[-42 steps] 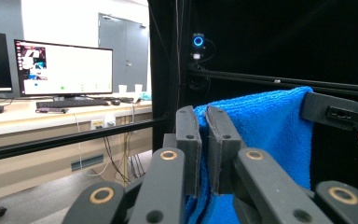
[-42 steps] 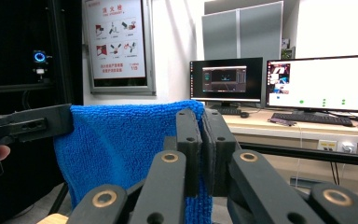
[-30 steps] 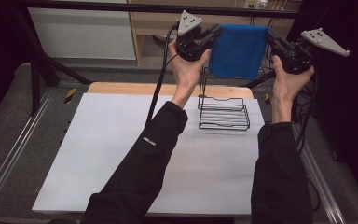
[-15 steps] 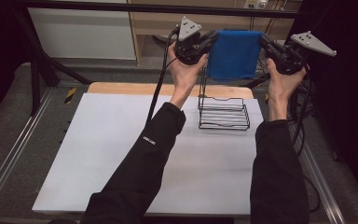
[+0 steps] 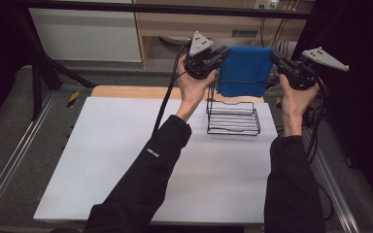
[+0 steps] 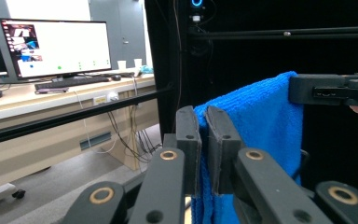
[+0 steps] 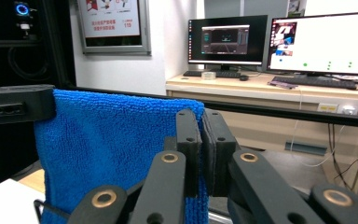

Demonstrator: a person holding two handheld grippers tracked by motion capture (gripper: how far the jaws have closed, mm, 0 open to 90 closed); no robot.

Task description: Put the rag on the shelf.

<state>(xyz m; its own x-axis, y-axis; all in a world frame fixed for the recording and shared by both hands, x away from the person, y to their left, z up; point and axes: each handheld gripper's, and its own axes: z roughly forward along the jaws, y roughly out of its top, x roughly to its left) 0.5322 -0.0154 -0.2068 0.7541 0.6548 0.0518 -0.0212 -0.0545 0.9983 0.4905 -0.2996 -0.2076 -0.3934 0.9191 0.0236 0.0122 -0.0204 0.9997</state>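
Observation:
A blue cloth [image 5: 245, 70] hangs stretched between my two grippers above a black wire rack [image 5: 233, 114] at the table's far side. My left gripper [image 5: 219, 57] is shut on the cloth's top left corner, and my right gripper [image 5: 275, 58] is shut on its top right corner. In the left gripper view the jaws pinch the blue cloth [image 6: 256, 140], with the other gripper [image 6: 331, 89] holding the far corner. In the right gripper view the blue cloth [image 7: 107, 149] hangs down over the rack's wire [image 7: 42, 207], and the other gripper [image 7: 16, 103] clamps the far corner.
The white table [image 5: 126, 155] has a wooden strip along its far edge [image 5: 126, 91]. Metal rails [image 5: 9, 165] run along both sides. Behind stand a desk with monitors [image 7: 317, 44] and a keyboard.
Both grippers have come slightly closer to me and lower with the cloth, which now hangs down over the rack's top.

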